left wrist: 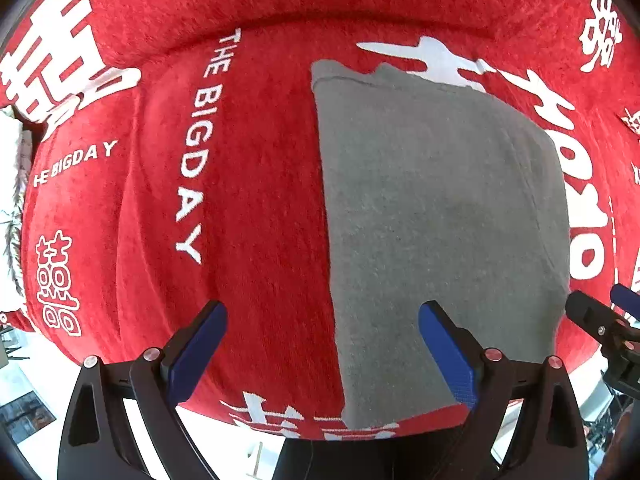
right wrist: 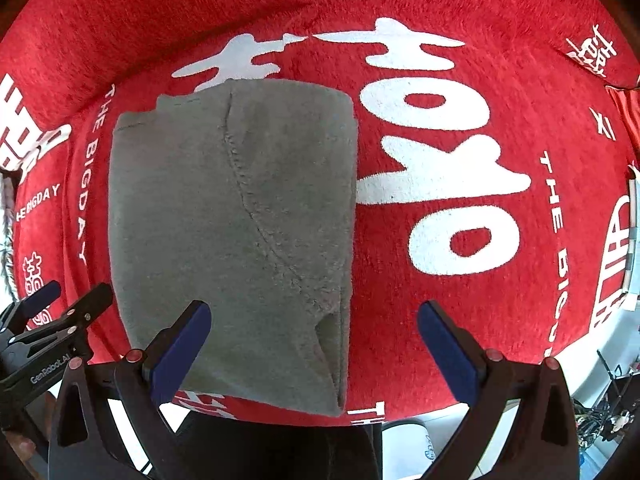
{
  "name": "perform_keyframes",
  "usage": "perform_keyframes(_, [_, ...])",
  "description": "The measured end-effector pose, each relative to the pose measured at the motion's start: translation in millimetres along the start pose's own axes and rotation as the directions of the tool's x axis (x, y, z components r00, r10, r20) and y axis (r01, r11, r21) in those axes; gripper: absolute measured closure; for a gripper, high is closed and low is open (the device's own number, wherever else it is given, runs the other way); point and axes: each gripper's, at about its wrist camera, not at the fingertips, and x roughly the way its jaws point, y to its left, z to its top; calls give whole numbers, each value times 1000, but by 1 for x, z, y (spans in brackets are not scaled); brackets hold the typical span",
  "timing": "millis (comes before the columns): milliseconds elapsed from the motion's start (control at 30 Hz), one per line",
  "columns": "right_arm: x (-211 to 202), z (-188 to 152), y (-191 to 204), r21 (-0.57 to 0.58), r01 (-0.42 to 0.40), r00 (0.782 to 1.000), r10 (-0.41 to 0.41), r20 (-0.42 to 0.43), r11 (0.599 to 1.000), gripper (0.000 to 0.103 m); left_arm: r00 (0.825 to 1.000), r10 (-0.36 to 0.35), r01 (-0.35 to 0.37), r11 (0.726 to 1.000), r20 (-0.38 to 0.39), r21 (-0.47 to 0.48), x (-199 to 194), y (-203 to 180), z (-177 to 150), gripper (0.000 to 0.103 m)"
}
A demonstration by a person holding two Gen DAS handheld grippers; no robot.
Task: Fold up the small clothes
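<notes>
Right wrist view: folded grey garment [right wrist: 232, 220] on red cloth [right wrist: 460, 340]; both hand-held grippers gape empty.

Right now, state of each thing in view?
grey garment: folded into a compact rectangle, lying flat, ungripped
red blanket: spread under the garment, slightly rumpled
left tongs: open, holding nothing
right tongs: open, holding nothing

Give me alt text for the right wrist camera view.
A folded grey garment lies flat on a red blanket printed with white lettering. The right hand-held gripper hovers open over its near edge, holding nothing.
</notes>
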Motion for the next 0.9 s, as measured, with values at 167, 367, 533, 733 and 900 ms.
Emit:
perform_keyframes(167, [-5, -3, 3, -10, 17, 1000, -16, 25, 1000, 0, 1000, 4, -5, 1000, 29, 20, -8, -1, -3, 6])
perform_keyframes(367, [-17, -6, 2, 8, 21, 998, -22, 66, 1000, 0, 997, 24, -27, 999, 73, 38, -20, 0, -3, 6])
perform_keyframes(533, [-22, -6, 2, 14, 20, 996, -21, 86, 1000, 0, 996, 12, -16, 999, 86, 38, -24, -2, -2, 6])
perform_keyframes(733, [-23, -7, 2, 15, 25, 995, -27, 95, 1000, 0, 996, 13, -17, 999, 93, 41, -26, -6, -1, 6])
perform_keyframes(900, [-22, -8, 1, 19, 23, 996, -24, 91, 1000, 0, 995, 12, -16, 999, 96, 43, -27, -8, -2, 6])
